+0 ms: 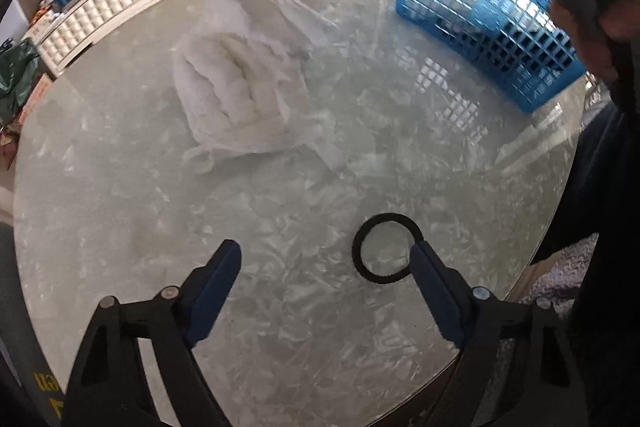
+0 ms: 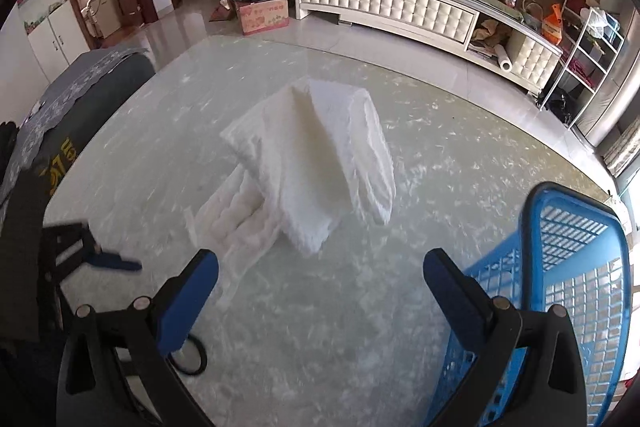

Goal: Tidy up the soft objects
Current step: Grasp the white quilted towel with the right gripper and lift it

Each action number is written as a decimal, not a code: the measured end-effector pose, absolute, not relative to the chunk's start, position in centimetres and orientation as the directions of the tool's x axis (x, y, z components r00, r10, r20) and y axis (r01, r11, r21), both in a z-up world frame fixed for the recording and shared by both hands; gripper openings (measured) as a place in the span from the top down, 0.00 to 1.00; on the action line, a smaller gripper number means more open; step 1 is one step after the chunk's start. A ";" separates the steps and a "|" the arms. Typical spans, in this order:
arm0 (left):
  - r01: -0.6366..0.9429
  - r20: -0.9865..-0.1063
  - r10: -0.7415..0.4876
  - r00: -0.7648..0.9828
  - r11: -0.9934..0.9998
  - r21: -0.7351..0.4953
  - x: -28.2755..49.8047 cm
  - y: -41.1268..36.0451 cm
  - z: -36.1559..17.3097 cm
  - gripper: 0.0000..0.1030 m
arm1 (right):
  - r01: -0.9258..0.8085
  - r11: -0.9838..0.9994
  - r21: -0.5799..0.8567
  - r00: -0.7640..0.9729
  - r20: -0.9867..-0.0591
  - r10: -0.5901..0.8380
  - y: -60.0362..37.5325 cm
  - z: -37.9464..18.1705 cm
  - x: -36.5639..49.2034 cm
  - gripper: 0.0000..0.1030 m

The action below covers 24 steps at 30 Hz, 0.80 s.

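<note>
A black hair tie (image 1: 386, 216) lies flat on the pale round table (image 1: 280, 327), near its edge. My left gripper (image 1: 324, 255) points down over it, jaws wide open; its right fingertip (image 1: 424, 259) overlaps the ring's right side, and nothing sits between the pads. Folded white towels (image 1: 240, 99) lie stacked farther out. A blue plastic basket (image 1: 492, 27) stands at the right. In the right wrist view my right gripper (image 2: 322, 267) hangs open and holds nothing between the towels (image 2: 312, 163) and the basket (image 2: 568, 267). The hair tie (image 2: 198, 367) shows partly behind its left finger.
A dark sleeve (image 1: 600, 227) fills the right edge of the left wrist view. A grey-covered chair (image 2: 92, 75) stands by the table's left side. A long white cabinet (image 2: 400, 3) with clutter runs along the far wall, with a cardboard box (image 2: 262, 13) on the floor.
</note>
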<state>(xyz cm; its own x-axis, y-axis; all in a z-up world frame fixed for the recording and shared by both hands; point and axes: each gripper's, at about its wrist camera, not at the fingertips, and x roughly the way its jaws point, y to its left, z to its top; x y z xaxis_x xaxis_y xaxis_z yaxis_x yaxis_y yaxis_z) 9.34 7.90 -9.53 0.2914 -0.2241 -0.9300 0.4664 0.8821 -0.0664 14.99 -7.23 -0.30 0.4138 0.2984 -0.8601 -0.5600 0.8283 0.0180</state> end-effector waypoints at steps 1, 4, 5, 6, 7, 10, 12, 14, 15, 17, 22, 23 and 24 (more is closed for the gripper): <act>0.475 -0.931 -0.229 0.283 0.877 -0.071 9.4 7.7 -9.8 0.21 | -0.557 0.830 0.026 0.409 -0.861 0.302 -7.1 -0.4 15.1 0.00; 0.488 -0.933 -0.244 0.266 0.868 -0.088 9.9 7.1 -10.4 0.25 | -0.551 0.834 0.030 0.409 -0.861 0.301 -6.7 -0.6 15.7 0.00; 0.492 -0.934 -0.240 0.264 0.866 -0.083 10.0 6.9 -10.6 0.28 | -0.546 0.837 0.027 0.411 -0.862 0.296 -6.6 -0.7 15.9 0.00; 0.497 -0.934 -0.244 0.263 0.863 -0.086 10.1 6.8 -10.7 0.28 | -0.542 0.840 0.034 0.408 -0.863 0.299 -6.6 -0.8 16.0 0.00; 0.500 -0.933 -0.252 0.258 0.861 -0.094 10.3 6.8 -10.8 0.29 | -0.539 0.841 0.044 0.402 -0.864 0.303 -6.4 -0.7 16.3 0.00; 0.506 -0.935 -0.257 0.246 0.856 -0.102 10.8 6.5 -11.3 0.36 | -0.528 0.847 0.055 0.394 -0.868 0.302 -6.4 -1.0 16.7 0.00; 0.508 -0.937 -0.259 0.232 0.854 -0.111 11.0 6.4 -11.9 0.41 | -0.527 0.848 0.051 0.394 -0.869 0.297 -6.2 -1.1 16.7 0.00; 0.518 -0.933 -0.271 0.236 0.848 -0.116 11.0 6.3 -11.9 0.46 | -0.525 0.849 0.056 0.391 -0.870 0.300 -6.2 -1.2 16.7 0.00; 0.521 -0.932 -0.281 0.230 0.844 -0.125 11.1 6.2 -11.9 0.50 | -0.524 0.850 0.057 0.390 -0.871 0.299 -6.2 -1.3 16.6 0.00; 0.530 -0.931 -0.286 0.228 0.839 -0.127 11.0 5.9 -11.8 0.60 | -0.522 0.851 0.049 0.395 -0.871 0.292 -6.3 -1.4 16.5 0.00; 0.555 -0.929 -0.289 0.232 0.823 -0.118 10.2 5.2 -11.8 0.86 | -0.510 0.859 0.038 0.396 -0.876 0.274 -5.9 -1.9 17.0 0.00; 0.556 -0.928 -0.291 0.230 0.822 -0.120 10.1 5.0 -11.8 0.92 | -0.508 0.861 0.032 0.401 -0.876 0.269 -5.9 -2.0 17.0 0.00; 0.556 -0.928 -0.292 0.230 0.822 -0.121 10.0 5.1 -11.8 0.93 | -0.506 0.862 0.027 0.404 -0.875 0.265 -5.7 -2.0 17.2 0.00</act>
<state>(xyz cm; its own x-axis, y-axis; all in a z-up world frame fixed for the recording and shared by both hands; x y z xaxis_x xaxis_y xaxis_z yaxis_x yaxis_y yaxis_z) 10.00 5.07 -11.80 0.2298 -0.2918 -0.9285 0.5562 0.8222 -0.1208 17.22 -5.74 -2.02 0.4043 0.2650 -0.8754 -0.5059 0.8622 0.0273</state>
